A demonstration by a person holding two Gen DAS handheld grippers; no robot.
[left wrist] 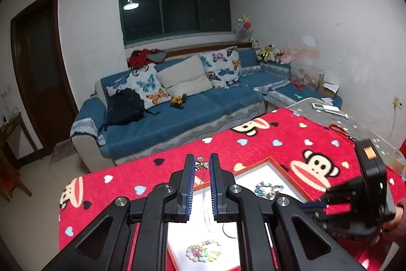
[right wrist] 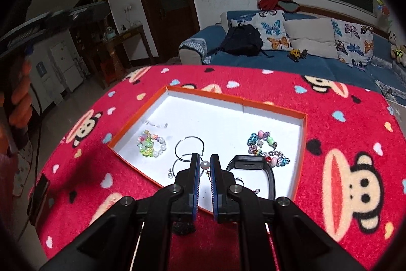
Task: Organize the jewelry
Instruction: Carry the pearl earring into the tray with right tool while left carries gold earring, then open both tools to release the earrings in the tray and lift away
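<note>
- The left gripper (left wrist: pixel 202 165) has its jaws drawn nearly together on a small charm piece with heart shapes (left wrist: pixel 201 165), pinched at the fingertips; a thin chain hangs down from it toward the tray below
- The right gripper (right wrist: pixel 205 165) is closed down on a pearl earring (right wrist: pixel 205 164), the round white bead sitting between the two pads just above the tray floor
- The orange-edged tray (right wrist: pixel 203 95) with a white floor lies on a red monkey-print cloth (right wrist: pixel 342 144) covering the table
- In the right wrist view, a pastel bead bracelet (right wrist: pixel 151 143) lies at about 9 o'clock in the tray, with two hoop earrings (right wrist: pixel 189 147) just beside it toward the centre
- A colourful charm bracelet (right wrist: pixel 266 149) sits at about 3 o'clock, and a black smart band (right wrist: pixel 250 165) lies near it at about 5 o'clock
- A blue sofa (left wrist: pixel 177 113) with butterfly cushions stands beyond the table, at 12 o'clock
</note>
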